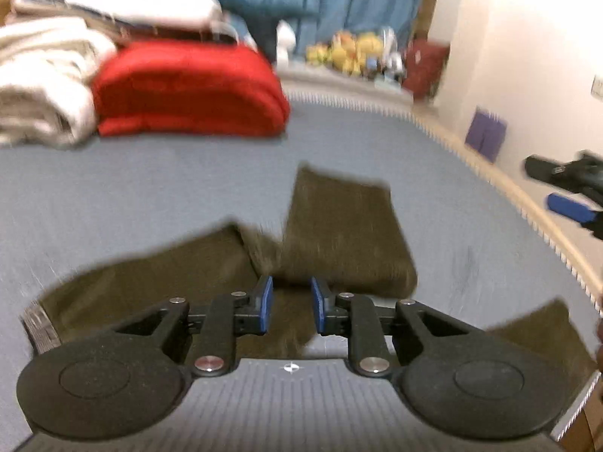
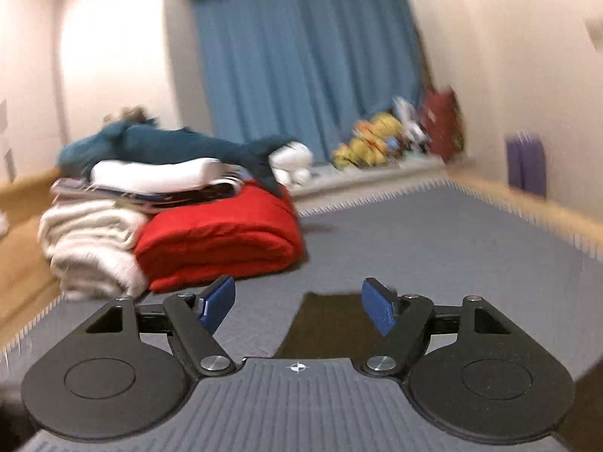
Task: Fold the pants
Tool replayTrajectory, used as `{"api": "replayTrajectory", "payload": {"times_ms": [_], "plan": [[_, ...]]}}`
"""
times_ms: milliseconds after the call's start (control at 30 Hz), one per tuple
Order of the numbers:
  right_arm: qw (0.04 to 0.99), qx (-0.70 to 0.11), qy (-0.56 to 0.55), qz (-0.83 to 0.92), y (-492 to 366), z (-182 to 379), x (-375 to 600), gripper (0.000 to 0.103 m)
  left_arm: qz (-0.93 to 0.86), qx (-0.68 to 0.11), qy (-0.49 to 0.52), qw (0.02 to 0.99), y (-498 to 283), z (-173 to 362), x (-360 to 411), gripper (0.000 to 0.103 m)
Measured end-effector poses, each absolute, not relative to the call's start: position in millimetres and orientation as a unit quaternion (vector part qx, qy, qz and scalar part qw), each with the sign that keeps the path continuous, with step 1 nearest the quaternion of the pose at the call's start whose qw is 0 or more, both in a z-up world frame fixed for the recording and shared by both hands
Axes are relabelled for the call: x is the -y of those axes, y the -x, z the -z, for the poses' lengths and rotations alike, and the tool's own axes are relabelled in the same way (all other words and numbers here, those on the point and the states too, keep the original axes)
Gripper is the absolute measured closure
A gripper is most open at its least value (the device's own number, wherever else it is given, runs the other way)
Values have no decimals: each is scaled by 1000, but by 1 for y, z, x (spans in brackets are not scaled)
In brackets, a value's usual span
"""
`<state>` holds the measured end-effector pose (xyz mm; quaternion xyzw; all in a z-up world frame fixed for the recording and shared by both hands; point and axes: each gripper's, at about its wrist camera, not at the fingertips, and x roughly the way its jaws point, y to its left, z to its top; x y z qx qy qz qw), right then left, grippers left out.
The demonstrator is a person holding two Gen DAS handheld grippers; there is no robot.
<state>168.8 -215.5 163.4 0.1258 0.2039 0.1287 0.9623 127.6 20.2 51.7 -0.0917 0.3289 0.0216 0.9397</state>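
Note:
Dark olive pants (image 1: pixel 339 226) lie crumpled on the grey mat (image 1: pixel 150 188), one leg reaching away, the waistband end at the lower left (image 1: pixel 39 324). My left gripper (image 1: pixel 290 293) hovers just above the pants' middle, jaws partly open with a narrow gap and nothing between them. My right gripper (image 2: pixel 297 301) is wide open and empty above the mat; a strip of the pants (image 2: pixel 324 324) shows below and between its fingers. The right gripper also shows at the right edge of the left wrist view (image 1: pixel 573 196). Both views are blurred.
A folded red blanket (image 1: pixel 188 90) and white towels (image 1: pixel 41 79) are stacked at the mat's far left, also in the right wrist view (image 2: pixel 222 241). Blue curtain (image 2: pixel 301 56), plush toys (image 2: pixel 373 139) and a purple bag (image 2: pixel 525 164) stand by the walls.

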Motion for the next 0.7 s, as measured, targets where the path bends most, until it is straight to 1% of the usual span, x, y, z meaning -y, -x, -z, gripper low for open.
{"api": "replayTrajectory", "payload": {"times_ms": [100, 233, 267, 300, 333, 367, 400, 467, 700], "plan": [[951, -271, -120, -85, -201, -112, 217, 28, -3, -350, 87, 933, -144, -32, -17, 79], [945, -286, -151, -53, -245, -77, 227, 29, -5, -338, 111, 934, -161, -32, -39, 79], [944, -287, -158, -44, -256, -70, 228, 31, -7, -335, 116, 935, -163, -31, -46, 79], [942, -289, -168, -35, -263, -63, 232, 37, -14, -332, 117, 936, -165, -32, -50, 79], [938, -293, -186, -29, -271, -55, 238, 41, -23, -331, 116, 936, -167, -31, -54, 79], [933, -295, -203, -26, -280, -47, 242, 49, -28, -334, 115, 935, -169, -29, -57, 79], [929, -298, -219, -22, -288, -38, 247, 55, -31, -337, 117, 934, -171, -28, -59, 79], [919, -311, -241, -10, -304, -19, 254, 59, -34, -342, 119, 932, -175, -24, -62, 79], [869, -391, -304, -12, -347, 60, 256, 56, -41, -355, 118, 927, -185, -11, -71, 78]]}}
